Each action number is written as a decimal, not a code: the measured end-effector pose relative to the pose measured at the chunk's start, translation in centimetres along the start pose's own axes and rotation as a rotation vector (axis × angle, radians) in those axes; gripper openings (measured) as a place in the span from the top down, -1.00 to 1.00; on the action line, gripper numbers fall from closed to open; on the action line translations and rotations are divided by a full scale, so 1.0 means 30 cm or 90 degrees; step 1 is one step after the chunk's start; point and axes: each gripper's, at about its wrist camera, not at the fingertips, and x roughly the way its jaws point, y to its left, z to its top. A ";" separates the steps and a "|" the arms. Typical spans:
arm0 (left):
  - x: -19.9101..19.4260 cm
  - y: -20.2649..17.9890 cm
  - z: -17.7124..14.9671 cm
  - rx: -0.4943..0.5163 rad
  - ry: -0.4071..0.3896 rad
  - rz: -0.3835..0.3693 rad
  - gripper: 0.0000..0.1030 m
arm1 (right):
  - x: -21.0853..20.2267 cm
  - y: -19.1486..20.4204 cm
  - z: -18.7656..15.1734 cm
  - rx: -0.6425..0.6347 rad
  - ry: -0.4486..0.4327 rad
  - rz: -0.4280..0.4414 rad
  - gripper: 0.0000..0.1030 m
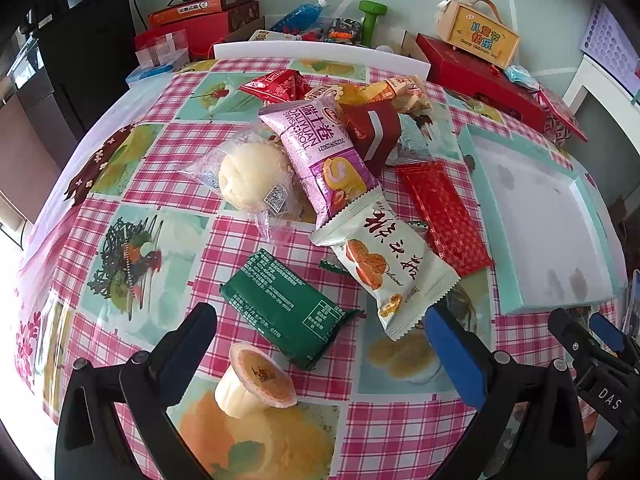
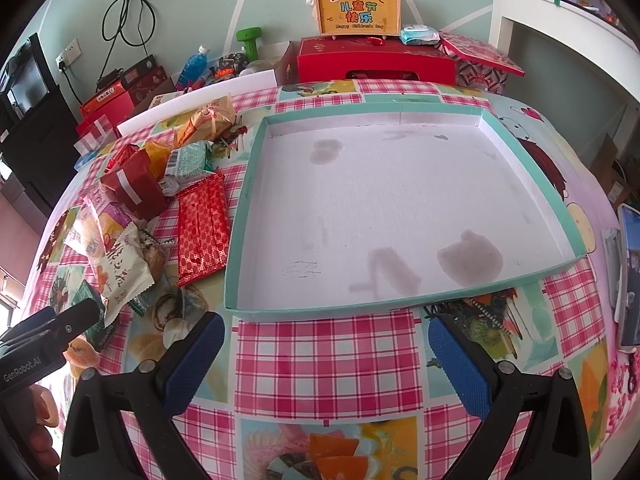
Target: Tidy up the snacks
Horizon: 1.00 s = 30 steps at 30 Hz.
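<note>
On a table covered with a pink checked cloth [image 1: 168, 148], a heap of wrapped snacks is lying loose, waiting to be sorted. Nearest the left gripper [image 1: 320, 344] a small jelly cup [image 1: 256, 384] is sitting tipped on its side, with a green packet [image 1: 284, 308] just beyond it. Past these, a white cake packet [image 1: 392, 268] is resting partly over a pink Swiss roll packet [image 1: 320, 160], which is leaning against a clear-wrapped bun [image 1: 252, 180]. A flat red packet [image 1: 444, 216] is lying beside them, closest to the tray.

To the right of the heap, a shallow box tray [image 2: 256, 200] with a teal rim is sitting with nothing in it, its white floor showing a few stains. It is probably meant to receive the snacks, which would explain why it is lying right next to the pile.

The left gripper is hovering with its jaws spread wide and nothing between them, likely lining up on the jelly cup or green packet. The right gripper [image 2: 324, 352] is also gaping wide and carrying nothing, pointing at the tray's near rim.

Behind the table, a red gift box [image 2: 372, 60] and an orange toy case [image 2: 358, 10] are standing against the wall.
</note>
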 end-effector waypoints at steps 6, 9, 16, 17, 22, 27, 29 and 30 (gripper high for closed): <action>0.000 0.003 0.001 0.000 0.001 0.000 -1.00 | 0.000 -0.002 0.001 0.002 -0.001 0.000 -1.00; 0.001 0.004 0.001 0.000 0.001 0.001 -1.00 | 0.000 -0.004 0.000 0.003 -0.001 0.000 -1.00; 0.005 0.009 -0.003 0.001 0.005 0.004 -1.00 | 0.001 -0.002 0.001 0.003 -0.001 0.000 -1.00; 0.005 0.010 -0.004 0.001 0.006 0.005 -1.00 | 0.002 -0.002 0.001 0.003 -0.001 0.000 -1.00; 0.009 0.008 0.001 -0.002 0.010 0.008 -1.00 | 0.001 -0.003 0.001 0.003 -0.001 0.000 -1.00; 0.008 0.007 0.002 -0.003 0.011 0.007 -1.00 | 0.001 -0.003 0.002 0.003 -0.001 0.000 -1.00; 0.008 0.007 0.003 -0.003 0.011 0.006 -1.00 | 0.002 -0.002 0.001 0.003 -0.001 0.000 -1.00; 0.008 0.007 0.003 -0.003 0.011 0.007 -1.00 | 0.002 -0.002 0.001 0.003 -0.001 0.000 -1.00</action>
